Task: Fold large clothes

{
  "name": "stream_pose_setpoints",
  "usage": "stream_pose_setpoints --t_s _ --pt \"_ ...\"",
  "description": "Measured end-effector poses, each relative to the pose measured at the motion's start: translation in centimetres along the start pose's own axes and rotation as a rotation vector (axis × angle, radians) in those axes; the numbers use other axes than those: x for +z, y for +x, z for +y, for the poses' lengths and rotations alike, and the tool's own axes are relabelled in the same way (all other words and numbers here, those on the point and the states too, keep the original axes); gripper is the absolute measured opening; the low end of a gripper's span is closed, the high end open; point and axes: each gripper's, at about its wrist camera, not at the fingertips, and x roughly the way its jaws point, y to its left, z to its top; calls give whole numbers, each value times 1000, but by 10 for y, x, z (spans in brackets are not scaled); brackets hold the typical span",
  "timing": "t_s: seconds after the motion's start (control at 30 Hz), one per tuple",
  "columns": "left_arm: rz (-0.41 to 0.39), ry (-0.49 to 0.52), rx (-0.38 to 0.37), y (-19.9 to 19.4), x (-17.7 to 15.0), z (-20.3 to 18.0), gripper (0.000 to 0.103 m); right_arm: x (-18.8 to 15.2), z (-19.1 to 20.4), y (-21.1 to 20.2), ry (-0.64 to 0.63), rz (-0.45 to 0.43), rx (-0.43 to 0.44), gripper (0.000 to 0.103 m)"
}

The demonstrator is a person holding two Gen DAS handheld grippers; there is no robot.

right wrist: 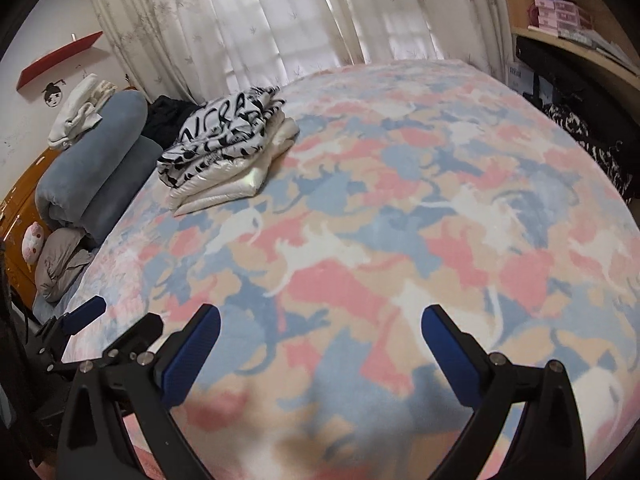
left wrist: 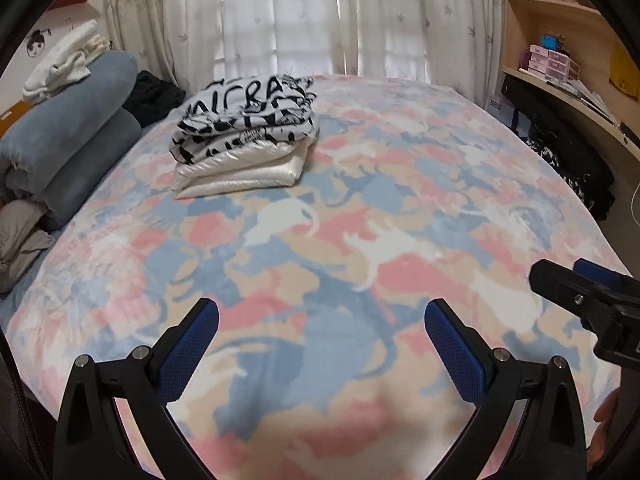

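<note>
A stack of folded clothes lies at the far left of the bed: a white garment with black lettering on top of shiny white folded pieces. It also shows in the right wrist view. My left gripper is open and empty, hovering over the near part of the bedspread. My right gripper is open and empty over the same bedspread. The right gripper's fingers show at the right edge of the left wrist view. The left gripper shows at the lower left of the right wrist view.
Rolled blue-grey bedding with white cloth on top lies along the bed's left side, a black garment behind it. Grey cloth sits lower left. Curtains hang behind. A shelf and desk with dark clothing stand right.
</note>
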Motion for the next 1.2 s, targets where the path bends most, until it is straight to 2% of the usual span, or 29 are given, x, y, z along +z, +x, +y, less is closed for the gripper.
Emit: stream_pose_setpoints --t_s 0.23,0.43,0.57,0.73,1.2 --pt "-18 -56 -16 -24 7 11 102 -5 13 -22 -53 -25 -18 101" --pt "-28 -42 -24 -37 8 7 102 -8 23 -29 -85 -20 -19 101" --pt "-44 -40 -9 -41 10 7 102 -7 25 -31 -82 -18 -8 101" --pt "-43 -70 -28 -45 11 10 102 -6 25 -34 -76 -29 -7 101" --pt "-67 -69 -39 -51 13 10 102 -6 39 -48 -94 -82 -36 101"
